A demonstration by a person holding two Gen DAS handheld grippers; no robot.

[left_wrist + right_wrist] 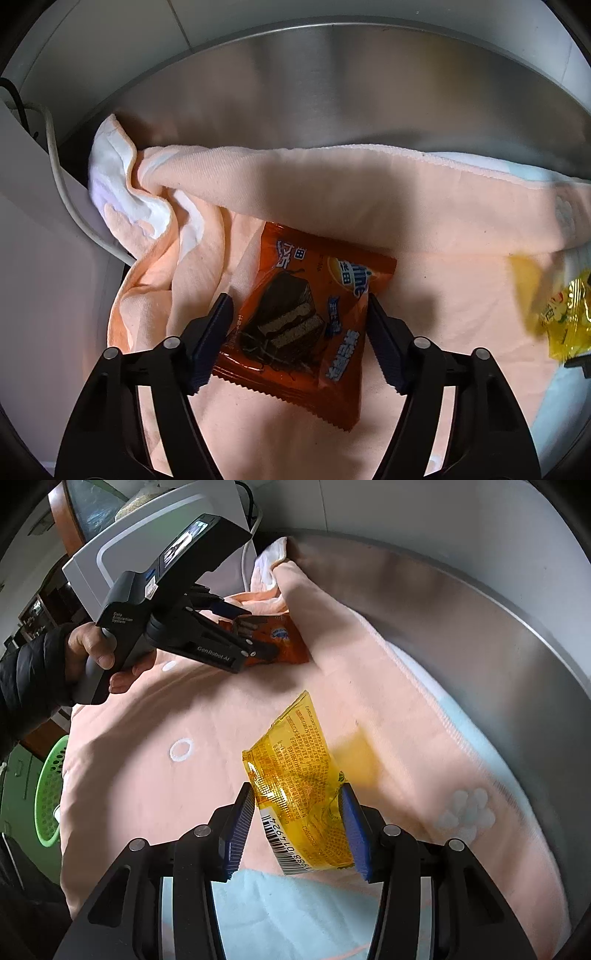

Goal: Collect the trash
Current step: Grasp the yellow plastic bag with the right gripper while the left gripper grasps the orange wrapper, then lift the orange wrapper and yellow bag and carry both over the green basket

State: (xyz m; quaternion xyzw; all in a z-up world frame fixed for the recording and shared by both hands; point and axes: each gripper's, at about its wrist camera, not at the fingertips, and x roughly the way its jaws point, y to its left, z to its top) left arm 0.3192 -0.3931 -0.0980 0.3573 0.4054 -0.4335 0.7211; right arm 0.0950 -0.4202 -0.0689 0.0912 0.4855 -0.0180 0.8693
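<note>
While the peach towel (332, 192) lies spread and rumpled under both tools, the left gripper (299, 310) angles down over an orange chocolate-cake wrapper (310, 314) that lies flat on the cloth between its two fingers. The right-hand pad looks to meet the wrapper's edge, the left-hand pad stands just clear of it, so the jaws are part-way apart and not clamped on it. Beyond the fingertips the towel folds up into a ridge against a curved stainless-steel wall (332, 85), and off to the gripper's left a white cord (55, 166) runs down beside a white appliance (29, 221).

Further right, the right gripper (299, 794) is closed on a yellow snack wrapper (295, 775), both blue pads pressing its sides, its barcode end nearest the tool and its far end lifted off the towel. Ahead and to the left of it a hand (92, 653) in a dark sleeve carries the left tool over the orange wrapper. A green basket (50, 794) sits low at the far left, past the towel's edge
</note>
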